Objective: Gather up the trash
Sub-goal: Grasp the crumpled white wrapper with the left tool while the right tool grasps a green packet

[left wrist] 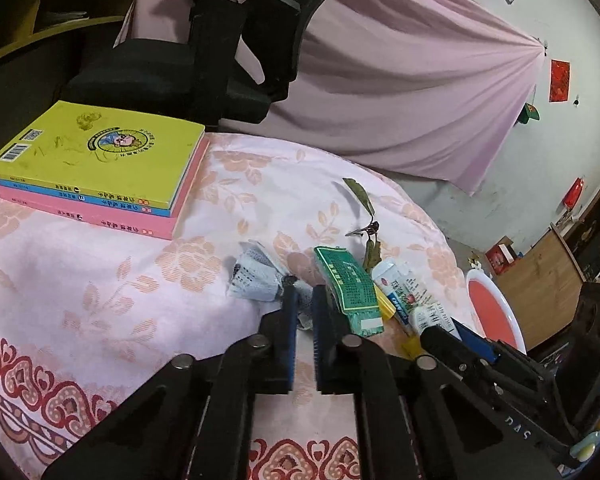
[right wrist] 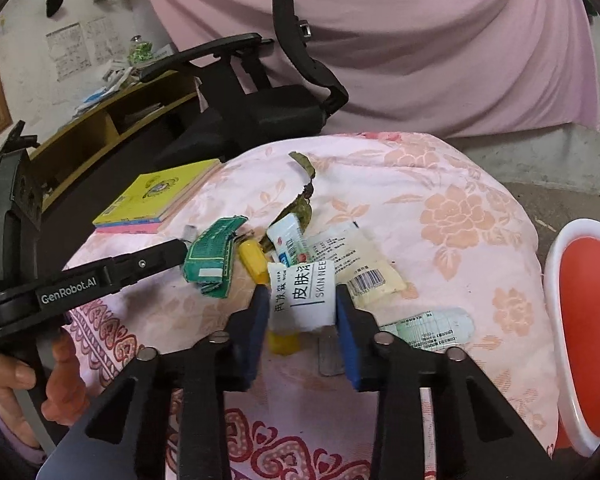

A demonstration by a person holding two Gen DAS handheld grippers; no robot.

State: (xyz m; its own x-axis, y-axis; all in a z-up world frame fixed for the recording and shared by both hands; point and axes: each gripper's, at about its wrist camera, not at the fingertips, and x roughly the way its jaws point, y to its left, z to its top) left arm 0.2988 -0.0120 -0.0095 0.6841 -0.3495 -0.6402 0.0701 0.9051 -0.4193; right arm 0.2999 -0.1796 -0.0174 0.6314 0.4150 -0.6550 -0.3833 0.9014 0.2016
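Trash lies on a table under a pink floral cloth (left wrist: 100,288). My left gripper (left wrist: 305,295) is shut on the edge of a crumpled blue-white paper (left wrist: 254,276), which spreads to the left of its fingers. My right gripper (right wrist: 302,302) is shut on a white tube (right wrist: 312,292) with a yellow cap, label facing up. Beside it lie a green packet (right wrist: 212,256), a small white-blue tube (right wrist: 288,240), a cream sachet (right wrist: 364,264), a clear wrapper (right wrist: 432,326) and a dried leaf (right wrist: 304,168). The left gripper's fingertips (right wrist: 176,248) show next to the green packet.
Three stacked books (left wrist: 96,160) lie at the table's far left. A black office chair (left wrist: 220,60) stands behind the table before a pink curtain. A red and white round container (right wrist: 584,320) sits off the table's right edge. A hand (right wrist: 60,376) grips the left handle.
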